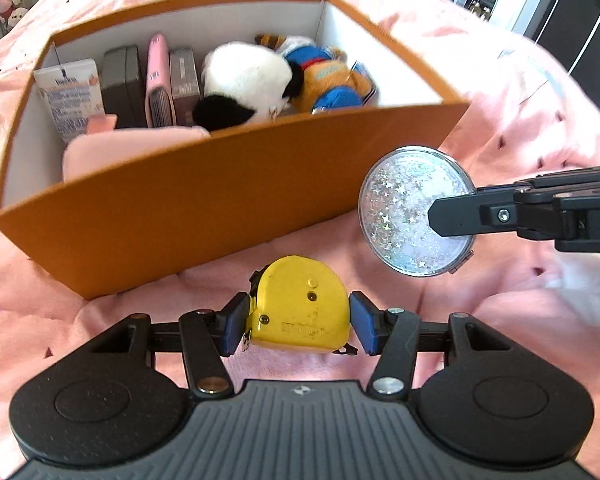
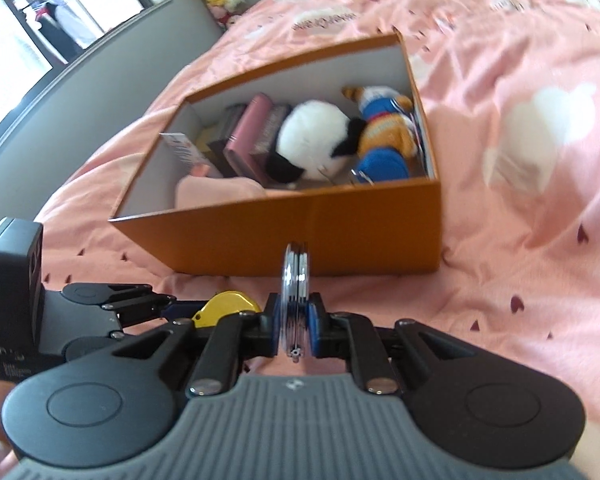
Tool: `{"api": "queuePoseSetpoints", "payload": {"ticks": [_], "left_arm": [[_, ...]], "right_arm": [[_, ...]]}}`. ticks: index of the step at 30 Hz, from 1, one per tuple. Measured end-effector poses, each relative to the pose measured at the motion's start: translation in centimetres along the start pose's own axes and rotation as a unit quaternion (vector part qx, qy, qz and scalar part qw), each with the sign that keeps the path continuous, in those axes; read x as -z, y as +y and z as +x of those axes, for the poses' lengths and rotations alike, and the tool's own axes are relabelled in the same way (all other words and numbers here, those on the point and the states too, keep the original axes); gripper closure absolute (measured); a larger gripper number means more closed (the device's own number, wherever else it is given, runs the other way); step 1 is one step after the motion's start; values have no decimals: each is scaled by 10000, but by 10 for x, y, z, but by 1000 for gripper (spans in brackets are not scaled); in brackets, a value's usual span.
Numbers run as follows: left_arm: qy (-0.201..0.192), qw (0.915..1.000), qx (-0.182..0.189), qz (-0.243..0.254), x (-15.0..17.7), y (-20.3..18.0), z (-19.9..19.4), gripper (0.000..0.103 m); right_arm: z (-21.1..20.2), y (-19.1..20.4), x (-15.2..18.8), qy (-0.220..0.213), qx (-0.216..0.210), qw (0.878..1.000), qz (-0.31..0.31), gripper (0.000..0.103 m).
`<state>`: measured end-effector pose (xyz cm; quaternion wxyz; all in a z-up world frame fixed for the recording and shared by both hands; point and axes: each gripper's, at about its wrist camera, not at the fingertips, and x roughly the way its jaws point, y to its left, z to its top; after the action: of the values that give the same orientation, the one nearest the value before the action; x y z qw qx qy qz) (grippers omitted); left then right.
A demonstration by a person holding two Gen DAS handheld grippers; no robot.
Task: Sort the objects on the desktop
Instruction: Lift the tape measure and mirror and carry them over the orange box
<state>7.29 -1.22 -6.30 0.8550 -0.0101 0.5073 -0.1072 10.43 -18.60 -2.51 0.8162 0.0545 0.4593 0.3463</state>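
Left fingers clamp the yellow tape measure, right fingers pinch what looks like a glittery compact mirror edge-on, both near the orange box.

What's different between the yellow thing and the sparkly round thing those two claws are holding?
The yellow tape measure is opaque, chunky and flat along one side; the glitter compact is a thin, see-through disc full of tiny stars. The left gripper spans the tape measure with jaws wide apart, while the right gripper pinches the compact's flat faces, jaws nearly together. Both are held in front of the orange box, not yet inside.
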Motion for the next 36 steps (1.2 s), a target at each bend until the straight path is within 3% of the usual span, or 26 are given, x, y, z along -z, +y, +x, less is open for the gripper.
{"api": "queuePoseSetpoints", "payload": {"ticks": [9, 16, 19, 25, 31, 36], "left_arm": [[-477, 9963, 709, -41, -26, 5, -71, 40], [-974, 9915, 867, -46, -73, 17, -108, 40], [-1134, 9909, 721, -46, -94, 24, -110, 40], [-1084, 9917, 601, -333, -126, 43, -83, 40], [-578, 9904, 847, -930, -131, 69, -29, 40], [-229, 9896, 817, -1163, -129, 81, 8, 40]], "right_arm": [[-38, 22, -27, -404, -309, 9977, -447, 88], [-48, 32, -64, -731, -94, 9917, -1049, 88], [-45, 36, -81, -791, 118, 9860, -1461, 88], [-21, 34, -104, -633, 357, 9797, -1867, 88], [23, 22, -110, -325, 479, 9835, -1713, 88], [58, 17, -105, -17, 572, 9770, -2054, 88]]}}
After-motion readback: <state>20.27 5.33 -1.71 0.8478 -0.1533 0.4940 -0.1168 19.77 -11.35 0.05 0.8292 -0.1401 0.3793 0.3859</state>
